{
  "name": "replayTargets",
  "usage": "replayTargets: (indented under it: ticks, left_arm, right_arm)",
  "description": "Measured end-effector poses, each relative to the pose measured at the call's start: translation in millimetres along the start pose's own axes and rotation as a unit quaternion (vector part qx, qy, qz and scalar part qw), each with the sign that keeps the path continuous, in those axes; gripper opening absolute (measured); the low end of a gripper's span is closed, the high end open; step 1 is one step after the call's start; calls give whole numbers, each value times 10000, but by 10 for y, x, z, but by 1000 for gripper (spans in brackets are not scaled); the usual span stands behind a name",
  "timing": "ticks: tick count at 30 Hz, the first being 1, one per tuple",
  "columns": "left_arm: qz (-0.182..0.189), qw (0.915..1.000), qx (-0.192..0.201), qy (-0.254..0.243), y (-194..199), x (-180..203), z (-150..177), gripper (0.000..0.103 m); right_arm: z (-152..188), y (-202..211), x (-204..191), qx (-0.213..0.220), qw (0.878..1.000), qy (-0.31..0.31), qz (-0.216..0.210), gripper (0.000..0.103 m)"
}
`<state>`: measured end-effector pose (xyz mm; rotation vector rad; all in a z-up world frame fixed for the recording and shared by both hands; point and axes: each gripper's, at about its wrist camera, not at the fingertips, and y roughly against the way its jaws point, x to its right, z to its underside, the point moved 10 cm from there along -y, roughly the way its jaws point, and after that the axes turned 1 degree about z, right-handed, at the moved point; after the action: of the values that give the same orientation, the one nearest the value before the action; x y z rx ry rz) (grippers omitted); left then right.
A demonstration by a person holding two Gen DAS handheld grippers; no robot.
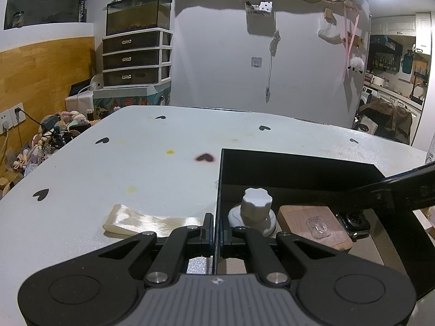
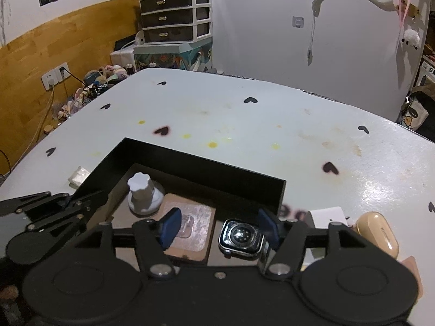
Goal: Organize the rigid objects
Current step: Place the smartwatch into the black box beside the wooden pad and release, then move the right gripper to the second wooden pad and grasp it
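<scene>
1. Worktop [image 2: 272, 125] in front of you is white with small black hearts and a few yellowish stains, and a black open box [image 2: 206, 172] sits on it near your grippers.
2. Your left gripper [image 1: 216, 231] has its jaws pinched tight on the left wall of the box, one finger outside the wall and one inside.
3. Your right gripper [image 2: 221, 229] hangs over the right part of the box with its jaws about half spread; they are not pressing on anything.
4. Between those blue pads [image 2: 170, 229], on the box floor, lies a watch body [image 2: 240, 237] with its sensor back facing up, close to the right pad; whether it touches the pad you cannot tell.
5. Left of the watch body lies a flat wooden block [image 2: 190, 240] with a clear plastic hook [image 2: 187, 224] stuck on top.
6. Further left in the box stands a white knob-topped piece [image 2: 141, 193] on a round base, near the back left corner.
7. Outside the box on the right lie a small white block [image 2: 326, 216] and a beige earbud case [image 2: 379, 233], just beside each other.
8. Outside on the left lies a cream satin ribbon [image 1: 152, 221], flat on the worktop.
</scene>
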<state>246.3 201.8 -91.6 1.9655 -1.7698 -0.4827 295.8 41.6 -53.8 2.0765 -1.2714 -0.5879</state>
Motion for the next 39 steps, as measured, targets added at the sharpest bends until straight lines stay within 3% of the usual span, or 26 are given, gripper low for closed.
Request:
replayTargets:
  ticks: [5,11,21,31,39]
  left_arm:
    - [-20,10000,-18,-18,-10,-3,-2,4]
    - [-54,10000,-41,-51,-10,0,-5,4]
    - [-72,9999,-34,-62,-4,-5,-7,4]
    - [-94,9999,-32,-83,4,-18,-15,4]
    - [-92,9999,-29,-83,4,-16,-16,4]
  right_arm:
    - [18,133,24,105,9998,-58,-144,67]
    - [85,412,160,356,9992,-152,-133,79]
    - [386,750,585,857,9957,-249,254,101]
    - [886,754,923,1013,9926,-382,550,102]
    - [1104,661,1351,1139,9868,-320,1106,102]
